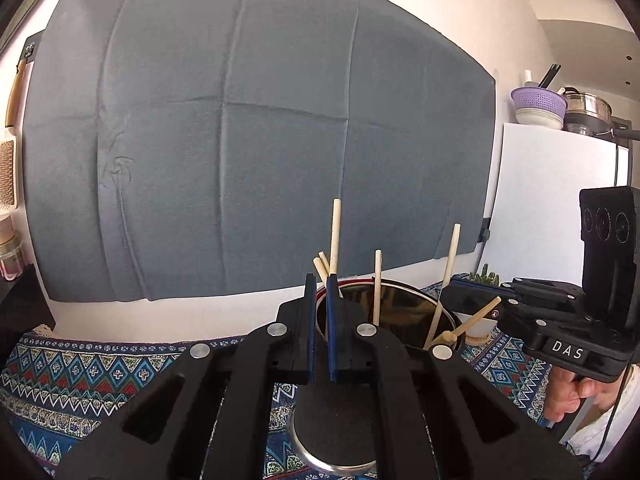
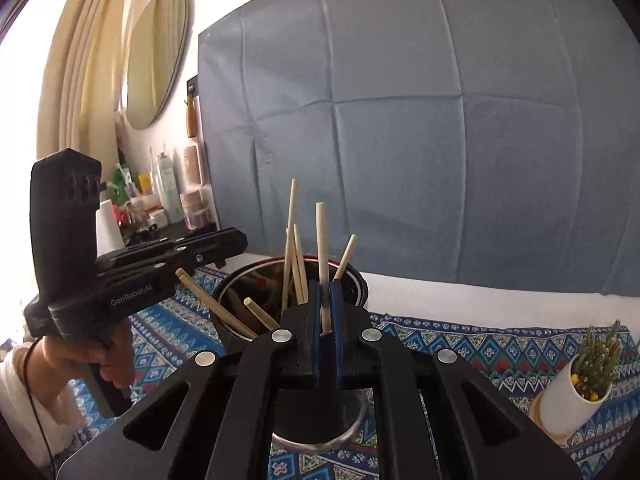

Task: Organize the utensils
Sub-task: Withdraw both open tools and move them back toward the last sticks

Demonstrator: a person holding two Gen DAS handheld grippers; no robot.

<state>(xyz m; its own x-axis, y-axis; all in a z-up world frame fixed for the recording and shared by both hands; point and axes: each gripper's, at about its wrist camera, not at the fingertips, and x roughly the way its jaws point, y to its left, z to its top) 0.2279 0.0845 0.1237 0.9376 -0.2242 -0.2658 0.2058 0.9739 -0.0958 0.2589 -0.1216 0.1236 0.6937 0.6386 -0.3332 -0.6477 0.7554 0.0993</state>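
My left hand-held gripper (image 1: pixel 320 292) and right hand-held gripper (image 2: pixel 326 300) are both narrow, holding nothing I can see. The chopsticks (image 2: pixel 322 240) stand in the steel pot (image 2: pixel 360 280) just beyond; I'd widen, then take one stick low.

Left gripper (image 1: pixel 320 280): jaws drawn nearly together, blue pads parallel with only a narrow slot between them, pointing forward and slightly downward. Right gripper (image 2: pixel 327 286): jaws likewise closed to a thin gap, same forward, slightly downward attitude. In the left wrist view, the right hand (image 1: pixel 576 392) wraps the grip below its tool body. In the right wrist view, the left hand (image 2: pixel 80 360) grasps its handle beneath the tool, a pale sleeve (image 2: pixel 16 396) at the wrist.
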